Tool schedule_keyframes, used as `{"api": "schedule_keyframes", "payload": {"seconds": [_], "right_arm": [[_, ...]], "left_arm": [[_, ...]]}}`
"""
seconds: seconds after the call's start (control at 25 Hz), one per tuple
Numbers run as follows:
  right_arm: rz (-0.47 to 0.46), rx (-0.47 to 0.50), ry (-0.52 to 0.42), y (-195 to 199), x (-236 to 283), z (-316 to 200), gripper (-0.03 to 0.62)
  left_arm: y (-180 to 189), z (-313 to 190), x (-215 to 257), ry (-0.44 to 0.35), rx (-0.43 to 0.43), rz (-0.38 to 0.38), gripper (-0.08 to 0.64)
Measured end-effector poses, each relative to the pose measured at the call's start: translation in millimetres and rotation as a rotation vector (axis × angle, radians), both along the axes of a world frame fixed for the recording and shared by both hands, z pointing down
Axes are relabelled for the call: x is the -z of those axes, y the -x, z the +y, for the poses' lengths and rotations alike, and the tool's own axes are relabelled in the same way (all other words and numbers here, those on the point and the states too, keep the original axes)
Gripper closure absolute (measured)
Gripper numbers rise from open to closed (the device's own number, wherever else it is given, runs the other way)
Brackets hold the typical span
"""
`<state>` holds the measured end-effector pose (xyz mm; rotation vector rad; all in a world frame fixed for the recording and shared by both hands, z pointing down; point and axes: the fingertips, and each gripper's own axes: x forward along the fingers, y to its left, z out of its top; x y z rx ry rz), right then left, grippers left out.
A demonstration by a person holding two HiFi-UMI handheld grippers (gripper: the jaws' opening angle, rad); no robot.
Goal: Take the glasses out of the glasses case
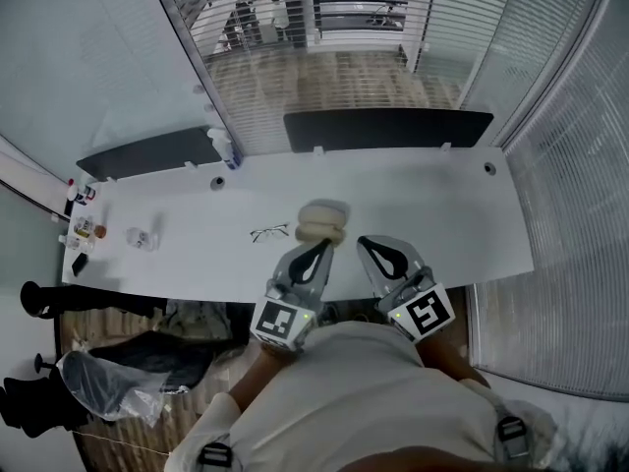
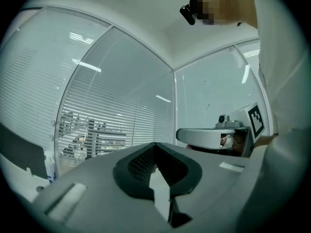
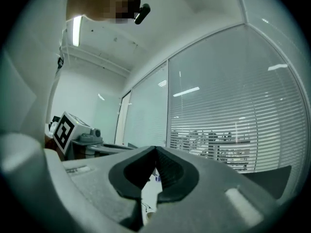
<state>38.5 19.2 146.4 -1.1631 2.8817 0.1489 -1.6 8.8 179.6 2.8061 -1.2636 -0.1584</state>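
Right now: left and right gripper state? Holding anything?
Left grey two-jaw gripper: closed, jaw tips together, holding nothing.
Right grey two-jaw gripper: closed, jaw tips together, holding nothing.

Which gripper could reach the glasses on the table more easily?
Probably the left gripper: the glasses lie left of the case, on its side; the right gripper would have to cross the case.

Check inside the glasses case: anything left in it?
The glasses case looks bare inside; the glasses lie beside it on the table. The left gripper covers its near edge.
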Motion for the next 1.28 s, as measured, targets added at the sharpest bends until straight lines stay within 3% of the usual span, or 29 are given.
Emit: {"api": "schedule_keyframes", "payload": {"seconds": [0.2,0.52,1.28], "right_arm": [[-0.064,-0.004,0.026,-11,11,16,0.589],[-0.114,-0.018,0.035,-21,13,24,0.592],[-0.129,0.002,0.058,-35,2,10,0.592]], "left_arm": [[-4,13,26,-0.015,0.014,0.072,0.557],[-7,27,28,0.003,0.019,0.073,0.557],[-26,19,18,0.041,0.019,0.075,0.557]]}}
